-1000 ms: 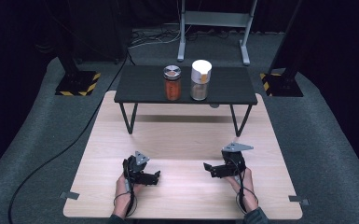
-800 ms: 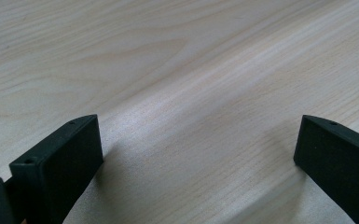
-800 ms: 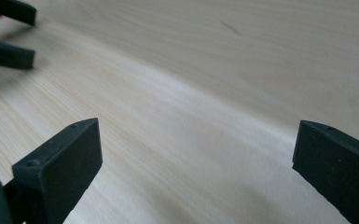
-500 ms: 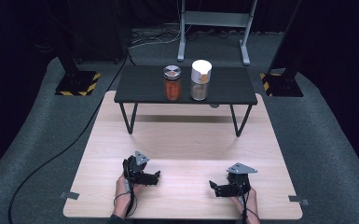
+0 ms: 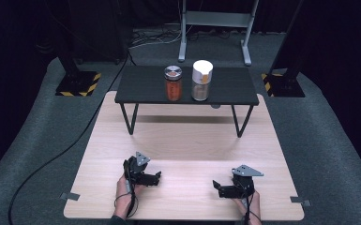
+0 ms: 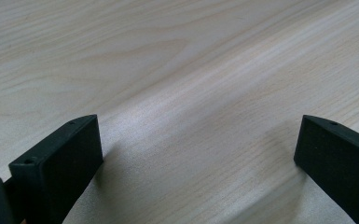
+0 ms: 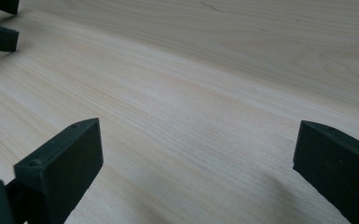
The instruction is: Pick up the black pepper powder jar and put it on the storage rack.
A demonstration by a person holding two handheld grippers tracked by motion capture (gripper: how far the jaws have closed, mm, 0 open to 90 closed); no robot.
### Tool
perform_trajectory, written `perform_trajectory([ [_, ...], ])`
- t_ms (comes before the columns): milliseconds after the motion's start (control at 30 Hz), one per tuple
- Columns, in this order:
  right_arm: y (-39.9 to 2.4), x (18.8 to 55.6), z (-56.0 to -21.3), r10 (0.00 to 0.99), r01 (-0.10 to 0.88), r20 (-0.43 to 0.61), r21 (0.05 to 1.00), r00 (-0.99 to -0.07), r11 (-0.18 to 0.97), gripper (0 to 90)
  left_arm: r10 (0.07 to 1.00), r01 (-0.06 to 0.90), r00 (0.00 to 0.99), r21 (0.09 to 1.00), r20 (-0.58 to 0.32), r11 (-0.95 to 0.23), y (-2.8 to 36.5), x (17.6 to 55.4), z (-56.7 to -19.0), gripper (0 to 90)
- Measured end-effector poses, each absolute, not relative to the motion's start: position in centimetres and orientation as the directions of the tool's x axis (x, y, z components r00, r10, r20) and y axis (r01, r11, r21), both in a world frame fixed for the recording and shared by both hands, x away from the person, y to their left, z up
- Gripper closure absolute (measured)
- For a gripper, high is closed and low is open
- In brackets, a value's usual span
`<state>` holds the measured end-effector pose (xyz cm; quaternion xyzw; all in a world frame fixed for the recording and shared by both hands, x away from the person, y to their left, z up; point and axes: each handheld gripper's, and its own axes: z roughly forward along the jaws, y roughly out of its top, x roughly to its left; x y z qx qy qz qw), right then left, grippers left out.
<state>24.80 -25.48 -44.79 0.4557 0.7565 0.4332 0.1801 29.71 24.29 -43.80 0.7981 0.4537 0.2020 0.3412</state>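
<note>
Two jars stand side by side on a low black table (image 5: 234,91) at the far end. One is an orange-filled jar (image 5: 172,83) with a brown lid; to its right is a pale jar (image 5: 201,80) with a white lid. My left gripper (image 5: 157,177) rests low on the wooden table (image 5: 183,140) near the front left, open, its jaws wide apart over bare wood (image 6: 196,135). My right gripper (image 5: 217,187) lies near the front right, open too, nothing between its jaws (image 7: 196,140). In the right gripper view the left gripper's fingertips (image 7: 0,35) show at the top left.
Grey carpet surrounds the wooden table. A black cable (image 5: 51,159) runs across the floor at the left. Yellow-and-black striped stand bases (image 5: 77,84) sit at the back left and back right (image 5: 281,84). A metal frame (image 5: 215,28) stands behind the low table.
My right gripper has drawn back toward the front edge of the table and a little to the right. The left gripper has stayed where it was.
</note>
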Motion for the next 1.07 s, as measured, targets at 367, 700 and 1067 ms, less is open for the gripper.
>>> perform_trajectory([
  [367, -25.03, 24.58, -44.73, 0.858, 0.533, 0.106, 0.82, -0.502, 0.21, 0.3, 0.862, 0.588, 0.506, 0.727, 0.011, -0.354, 24.3, 29.74, -43.79, 0.4],
  [700, -24.65, 24.65, -44.57, 0.865, 0.541, 0.097, 0.813, -0.492, 0.216, 0.4, 0.865, 0.596, 0.502, 0.724, 0.001, -0.347, 24.36, 29.88, -43.74, 0.5],
  [1067, -24.78, 24.73, -44.6, 0.862, 0.54, 0.1, 0.813, -0.497, 0.217, 0.6, 0.865, 0.591, 0.502, 0.726, 0.01, -0.352, 24.25, 29.75, -43.76, 0.5],
])
